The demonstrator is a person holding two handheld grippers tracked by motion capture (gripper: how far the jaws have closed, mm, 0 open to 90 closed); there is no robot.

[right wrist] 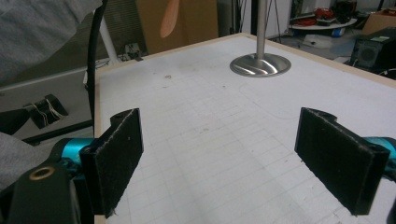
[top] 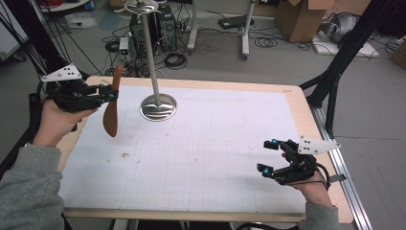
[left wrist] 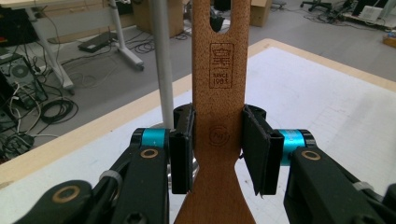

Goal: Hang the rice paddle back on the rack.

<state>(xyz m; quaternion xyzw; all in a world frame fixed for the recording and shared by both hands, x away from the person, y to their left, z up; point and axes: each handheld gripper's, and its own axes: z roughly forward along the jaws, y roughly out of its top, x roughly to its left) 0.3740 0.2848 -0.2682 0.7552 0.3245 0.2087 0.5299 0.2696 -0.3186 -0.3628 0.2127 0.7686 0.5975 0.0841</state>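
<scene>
White gridded table (top: 201, 163); brown wooden spatula (left wrist: 219, 93), stamped handle, pinched upright by left tool (left wrist: 218, 154); right tool (right wrist: 233, 158) spread.

spatula blade (left wrist: 215, 205): cut off at 6 o'clock edge, left gripper view
stand top (top: 142, 5): cropped at 12 o'clock, high view
handle stamp (left wrist: 221, 64): too small to read

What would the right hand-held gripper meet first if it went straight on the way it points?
Probably nothing soon: the open right hand-held gripper faces bare white mat. Farther along stands the metal stand's round base, likely first, though depth is unclear.
</scene>
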